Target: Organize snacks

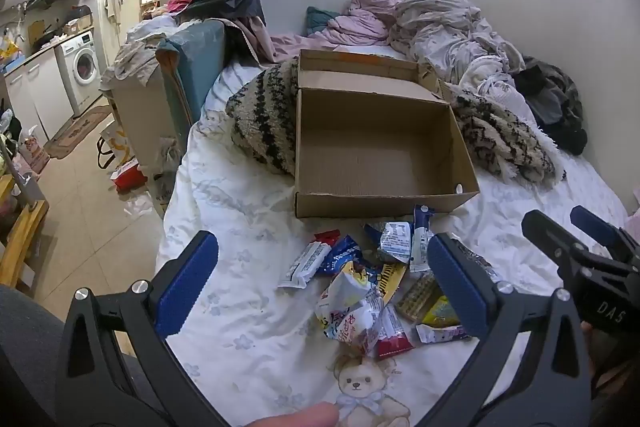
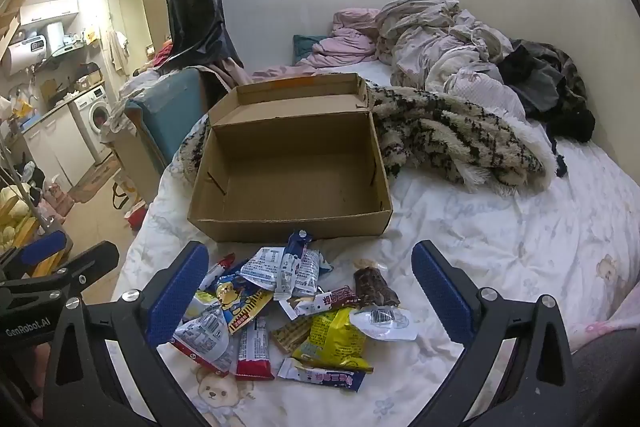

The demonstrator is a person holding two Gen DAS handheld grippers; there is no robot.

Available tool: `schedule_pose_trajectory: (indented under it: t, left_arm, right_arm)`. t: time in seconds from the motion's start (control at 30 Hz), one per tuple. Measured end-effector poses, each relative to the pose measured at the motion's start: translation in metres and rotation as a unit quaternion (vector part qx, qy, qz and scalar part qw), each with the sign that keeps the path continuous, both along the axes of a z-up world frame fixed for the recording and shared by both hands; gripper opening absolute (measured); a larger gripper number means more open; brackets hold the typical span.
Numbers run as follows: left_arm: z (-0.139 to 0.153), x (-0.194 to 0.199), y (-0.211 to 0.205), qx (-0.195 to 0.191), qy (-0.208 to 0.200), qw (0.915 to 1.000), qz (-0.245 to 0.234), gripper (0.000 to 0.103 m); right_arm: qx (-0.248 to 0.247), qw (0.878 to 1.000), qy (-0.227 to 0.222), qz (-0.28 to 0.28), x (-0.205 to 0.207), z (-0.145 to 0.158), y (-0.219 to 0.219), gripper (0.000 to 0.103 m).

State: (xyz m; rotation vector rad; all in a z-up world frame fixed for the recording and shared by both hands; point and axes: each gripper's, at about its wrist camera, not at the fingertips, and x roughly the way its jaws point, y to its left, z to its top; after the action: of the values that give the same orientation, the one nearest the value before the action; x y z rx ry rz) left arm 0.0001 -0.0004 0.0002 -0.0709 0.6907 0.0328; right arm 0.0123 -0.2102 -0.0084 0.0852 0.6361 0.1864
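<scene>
A pile of wrapped snacks [image 1: 372, 291] lies on the white bedsheet just in front of an open, empty cardboard box [image 1: 376, 155]. The pile [image 2: 296, 307] and the box [image 2: 292, 175] also show in the right wrist view. A yellow packet [image 2: 334, 341] and a red-and-white bar [image 2: 254, 353] lie at the near side of the pile. My left gripper [image 1: 322, 279] is open above the pile and holds nothing. My right gripper [image 2: 310, 287] is open above the pile and holds nothing; it also shows at the right edge of the left wrist view [image 1: 568, 231].
A striped fuzzy blanket [image 2: 452, 143] lies behind and beside the box. Crumpled bedding and clothes [image 2: 448, 39] pile up at the head of the bed. The bed's left edge drops to a tiled floor [image 1: 88, 195] with bags, cabinets and a washing machine [image 1: 82, 65].
</scene>
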Motion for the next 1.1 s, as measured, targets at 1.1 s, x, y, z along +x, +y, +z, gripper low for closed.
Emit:
schedule_pose_trajectory:
  t: [1.1]
  left_arm:
    - [-0.0019, -0.0021, 0.0022, -0.002, -0.003, 1.0, 0.005, 0.103]
  right_arm:
    - [0.005, 1.0, 0.004, 0.0, -0.0001, 0.0007, -0.0038, 0.103]
